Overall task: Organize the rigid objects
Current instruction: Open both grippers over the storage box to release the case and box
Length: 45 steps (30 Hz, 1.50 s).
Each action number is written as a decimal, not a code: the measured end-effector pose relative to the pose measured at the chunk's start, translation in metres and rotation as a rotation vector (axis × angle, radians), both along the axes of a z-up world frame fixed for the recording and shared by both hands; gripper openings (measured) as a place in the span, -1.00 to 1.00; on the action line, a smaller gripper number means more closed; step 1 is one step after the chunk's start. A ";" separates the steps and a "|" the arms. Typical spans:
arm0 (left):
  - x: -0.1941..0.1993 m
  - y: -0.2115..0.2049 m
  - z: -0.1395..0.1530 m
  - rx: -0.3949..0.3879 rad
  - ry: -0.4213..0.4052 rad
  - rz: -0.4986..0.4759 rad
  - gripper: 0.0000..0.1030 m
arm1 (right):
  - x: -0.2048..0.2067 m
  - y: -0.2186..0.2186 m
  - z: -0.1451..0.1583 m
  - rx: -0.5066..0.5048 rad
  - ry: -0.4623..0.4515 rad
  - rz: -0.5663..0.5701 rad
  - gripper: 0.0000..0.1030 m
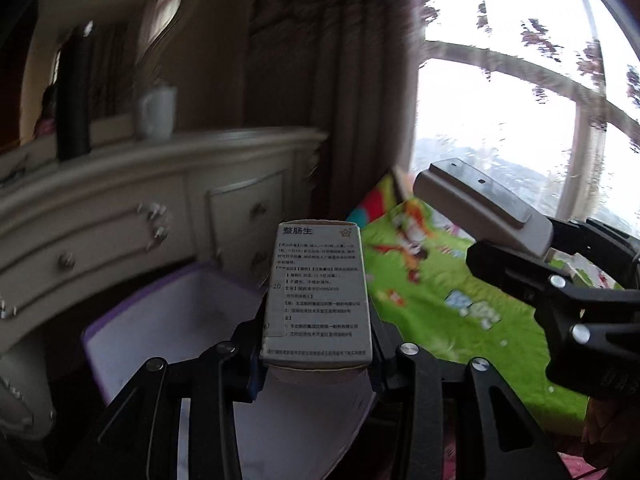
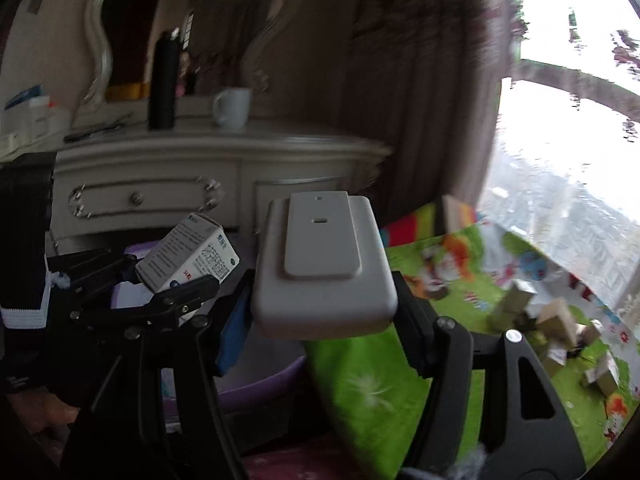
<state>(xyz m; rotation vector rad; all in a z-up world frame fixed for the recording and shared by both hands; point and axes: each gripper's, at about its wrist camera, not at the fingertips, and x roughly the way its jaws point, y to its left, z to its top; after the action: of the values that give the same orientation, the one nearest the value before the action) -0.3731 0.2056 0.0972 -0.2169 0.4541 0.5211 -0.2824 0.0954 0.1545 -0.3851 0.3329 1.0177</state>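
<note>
Purple-rimmed white plastic bin (image 1: 168, 320) open at 7 o'clock below left gripper (image 1: 316, 356), which clamps the white printed cardboard medicine box (image 1: 318, 296). Right gripper (image 2: 326, 320) at 3 o'clock clamps the grey rounded plastic device (image 2: 324, 260), over the green cartoon-print mat (image 1: 460, 300).

Left gripper (image 1: 316, 360) holds medicine box (image 1: 318, 292) between its jaws, above the storage bin (image 1: 160, 320). Right gripper (image 2: 324, 312) holds flat plastic case (image 2: 324, 256) between its jaws, to the right of the medicine box, over the near edge of the play mat (image 2: 380, 380). Storage bin sits left of play mat, in front of dresser (image 2: 180, 172). Bottle (image 2: 163, 84) and mug (image 2: 232, 106) stand on dresser top, mug right of bottle, mirror (image 2: 124, 36) behind. Pile of small boxes (image 2: 560, 332) lies on play mat, far right. Window (image 1: 520, 120) behind play mat.
</note>
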 end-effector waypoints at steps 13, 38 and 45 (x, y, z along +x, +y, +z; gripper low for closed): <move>-0.024 0.068 -0.056 -0.179 0.157 0.181 -0.21 | -0.021 0.084 -0.065 -0.229 0.089 0.196 0.31; -0.014 0.118 -0.069 -0.134 0.363 0.385 0.78 | -0.011 0.096 -0.104 -0.278 0.334 0.244 0.50; 0.033 0.081 -0.067 -0.198 0.420 0.245 0.78 | 0.047 0.021 -0.077 -0.150 0.322 0.013 0.67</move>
<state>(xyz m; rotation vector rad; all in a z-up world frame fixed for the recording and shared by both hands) -0.3401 0.2865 0.0307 -0.3587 0.8972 0.7670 -0.2357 0.1165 0.0778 -0.3580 0.6996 1.0715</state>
